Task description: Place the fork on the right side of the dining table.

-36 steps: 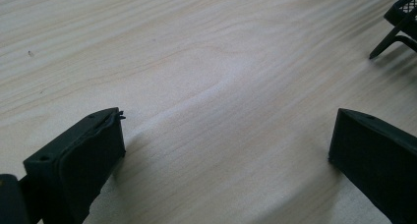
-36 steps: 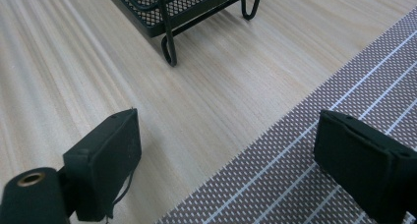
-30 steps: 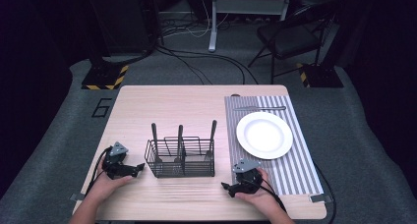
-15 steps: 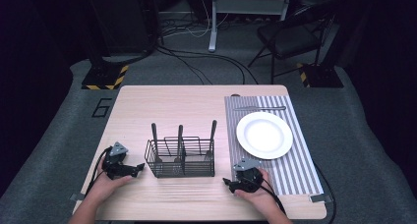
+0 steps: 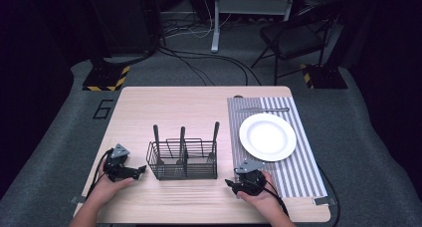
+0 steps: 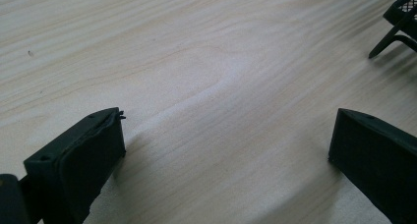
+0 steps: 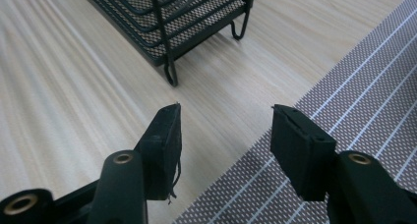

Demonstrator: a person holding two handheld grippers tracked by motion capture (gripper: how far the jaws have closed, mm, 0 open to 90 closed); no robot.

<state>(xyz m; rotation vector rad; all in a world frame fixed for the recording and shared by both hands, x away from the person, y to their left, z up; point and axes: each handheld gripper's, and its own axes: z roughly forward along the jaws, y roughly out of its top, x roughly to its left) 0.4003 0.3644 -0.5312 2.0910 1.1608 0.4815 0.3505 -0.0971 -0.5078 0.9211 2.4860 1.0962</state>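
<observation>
A black wire basket [image 5: 183,160] with three upright utensils in its compartments stands on the wooden table [image 5: 199,107], near the front edge and between the two hands. It is the thing closest to both tongs.

The left gripper [image 5: 141,170] rests on the table just to the left of the basket, pointing right toward it but apart from it. In the left gripper view its jaws stand wide apart over bare wood, nothing between them, and a foot of the basket [image 6: 401,22] shows at the far right corner.

The right gripper [image 5: 230,184] rests low on the table just right of and nearer than the basket's right front corner, at the left edge of the striped placemat [image 5: 298,172]. It points left. Its jaws have just been closing, yet they are still apart with nothing between them: the right gripper view shows only wood and the placemat's edge [image 7: 344,101] in the gap, with the basket [image 7: 172,17] beyond the tips, not touching them.

A white plate [image 5: 267,137] sits on the placemat, farther back and to the right of the basket, and a knife [image 5: 262,109] lies across the mat beyond the plate.
</observation>
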